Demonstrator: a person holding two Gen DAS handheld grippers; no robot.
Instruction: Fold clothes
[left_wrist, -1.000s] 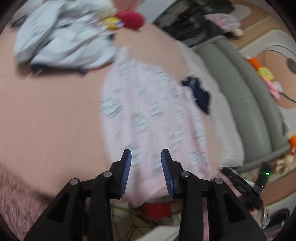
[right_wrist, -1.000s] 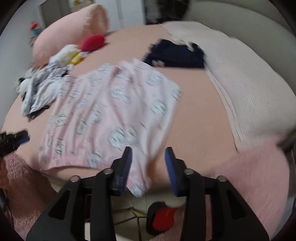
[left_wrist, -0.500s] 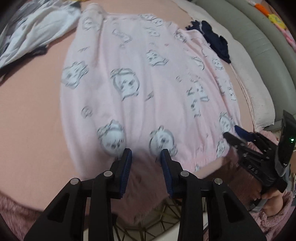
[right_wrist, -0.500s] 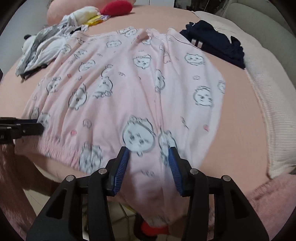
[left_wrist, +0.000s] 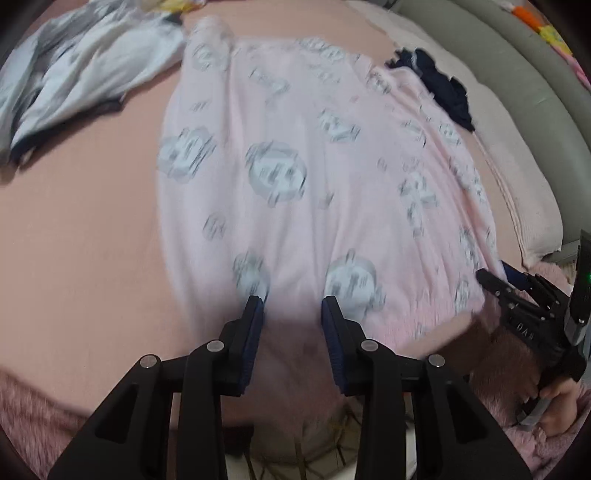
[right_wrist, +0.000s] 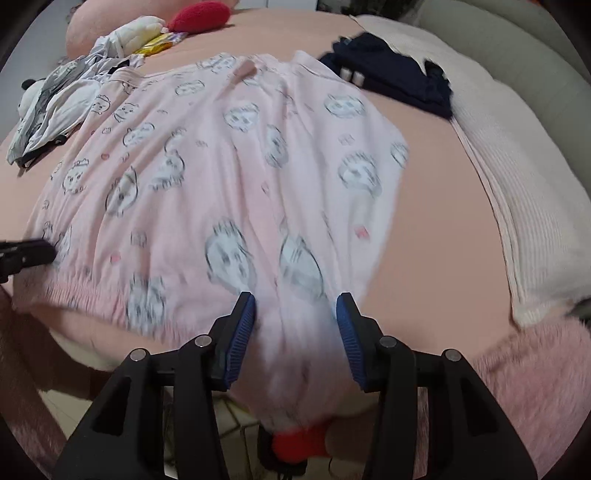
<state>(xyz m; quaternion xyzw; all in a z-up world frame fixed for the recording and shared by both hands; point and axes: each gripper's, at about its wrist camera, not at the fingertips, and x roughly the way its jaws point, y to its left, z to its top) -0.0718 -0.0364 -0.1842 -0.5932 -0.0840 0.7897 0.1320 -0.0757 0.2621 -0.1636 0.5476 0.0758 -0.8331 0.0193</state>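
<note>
Closer to the near hem than half a second ago, both grippers. Left gripper (left_wrist: 291, 310) parked at 6 o'clock of its view, fingers (left_wrist: 254, 325) spread wide, nothing between them, tips over the waistband edge of the pink pyjama trousers (left_wrist: 295, 177). Right gripper (right_wrist: 294, 308) likewise at 6 o'clock of its view, fingers (right_wrist: 242, 325) wide apart, straddling a hanging fold of the same trousers (right_wrist: 229, 184); contact with the cloth probably none, though motion blur prevents certainty.

Trousers spread flat on the peach bed sheet (left_wrist: 74, 206), printed with grey cartoon faces, elastic waistband nearest the cameras, lower edge draped over the bed side.

Seen from the left wrist: grey and white garment pile (left_wrist: 74, 74) at 10 o'clock, dark navy garment (left_wrist: 443, 92) at 2 o'clock just beside the trousers' far edge, right gripper (left_wrist: 532, 317) at 4 o'clock with a hand (left_wrist: 554, 402) behind it.

Seen from the right wrist: left gripper tip (right_wrist: 26, 251) at 9 o'clock, touching or just beside the waistband; navy garment (right_wrist: 391, 81) at 1 o'clock; cream blanket (right_wrist: 517, 177) at 3 o'clock; red plush toy (right_wrist: 199, 14) at 11 o'clock; red object (right_wrist: 299, 443) on the floor at 6 o'clock, below the bed edge.
</note>
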